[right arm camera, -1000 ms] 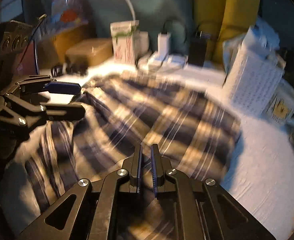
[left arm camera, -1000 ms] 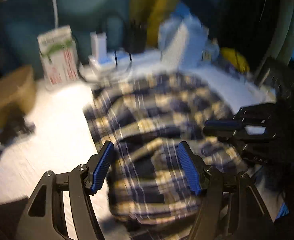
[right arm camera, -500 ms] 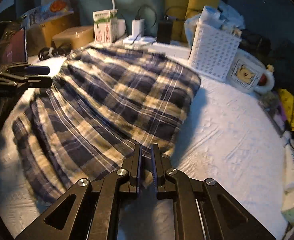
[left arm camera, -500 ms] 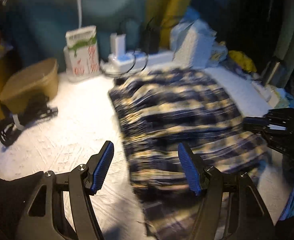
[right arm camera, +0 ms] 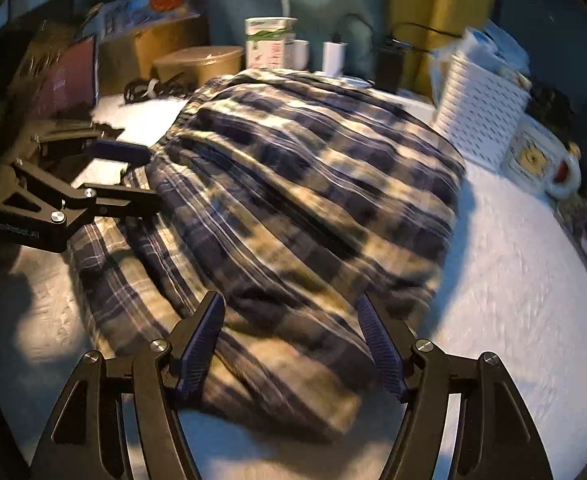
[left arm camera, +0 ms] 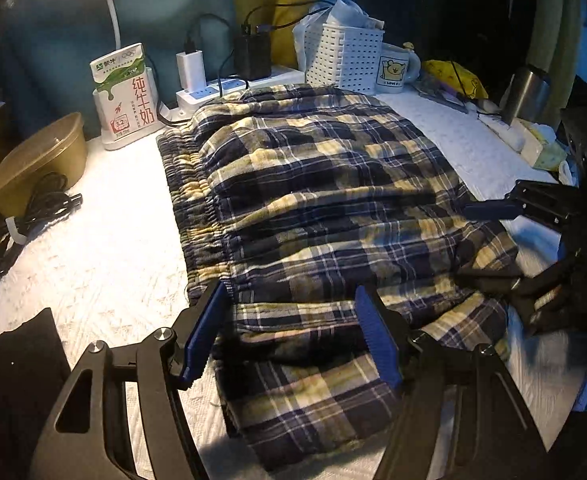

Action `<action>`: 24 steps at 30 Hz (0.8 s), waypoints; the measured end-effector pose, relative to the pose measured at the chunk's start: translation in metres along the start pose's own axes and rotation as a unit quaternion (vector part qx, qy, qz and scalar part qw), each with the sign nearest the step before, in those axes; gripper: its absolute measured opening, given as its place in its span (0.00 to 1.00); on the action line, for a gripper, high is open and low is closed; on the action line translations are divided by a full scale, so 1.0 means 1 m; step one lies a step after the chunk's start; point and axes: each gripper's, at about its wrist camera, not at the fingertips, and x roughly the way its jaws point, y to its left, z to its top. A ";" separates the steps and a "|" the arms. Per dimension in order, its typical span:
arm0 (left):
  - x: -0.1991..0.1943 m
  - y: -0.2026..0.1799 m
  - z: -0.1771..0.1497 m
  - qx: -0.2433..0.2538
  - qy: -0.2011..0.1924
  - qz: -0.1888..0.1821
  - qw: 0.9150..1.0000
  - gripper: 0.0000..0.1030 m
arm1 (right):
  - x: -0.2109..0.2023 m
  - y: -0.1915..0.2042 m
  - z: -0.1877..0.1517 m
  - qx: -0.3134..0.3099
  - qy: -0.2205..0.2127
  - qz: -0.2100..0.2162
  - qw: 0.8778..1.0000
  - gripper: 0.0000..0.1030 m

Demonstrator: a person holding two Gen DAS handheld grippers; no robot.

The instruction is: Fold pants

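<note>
The plaid pants (left arm camera: 313,200), lying folded across the middle of the white-covered surface (left arm camera: 93,248), are judged soft, light and limp, and are best gripped at a doubled edge, the left gripper (left arm camera: 289,336) standing wide and empty and the right gripper (right arm camera: 293,340), its jaws having just been opening, likewise holding nothing.

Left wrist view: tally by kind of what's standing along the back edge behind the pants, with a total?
Milk carton: 1
Chargers plugged into the power strip, white charger and black charger: 2
White basket: 1
Mug: 1
Total, strip included: 6
</note>
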 end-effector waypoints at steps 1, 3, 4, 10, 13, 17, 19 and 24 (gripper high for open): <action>-0.003 0.001 -0.001 0.002 0.003 0.001 1.000 0.65 | -0.002 -0.004 -0.004 0.002 0.002 -0.005 1.000 0.69; -0.011 0.004 -0.003 -0.003 0.012 0.014 1.000 0.65 | -0.006 -0.011 -0.009 0.012 0.005 -0.007 1.000 0.69; -0.013 0.010 -0.005 -0.011 0.019 0.019 1.000 0.65 | -0.009 -0.013 -0.013 0.017 0.008 -0.009 1.000 0.69; -0.034 0.053 -0.004 -0.066 0.005 0.039 0.997 0.65 | -0.036 -0.025 -0.036 0.035 0.009 -0.005 0.999 0.69; -0.034 0.069 0.013 -0.081 -0.009 0.046 0.996 0.65 | -0.055 -0.033 -0.031 0.039 -0.021 -0.005 0.999 0.69; -0.023 0.073 0.045 -0.070 -0.037 0.036 0.996 0.65 | -0.065 -0.049 -0.008 0.052 -0.057 -0.018 0.997 0.69; -0.010 0.073 0.061 -0.062 -0.041 0.024 0.997 0.65 | -0.060 -0.057 0.008 0.057 -0.062 -0.026 0.996 0.69; 0.024 0.075 0.085 -0.039 -0.035 0.015 0.999 0.65 | -0.050 -0.073 0.039 0.059 -0.085 -0.015 0.994 0.69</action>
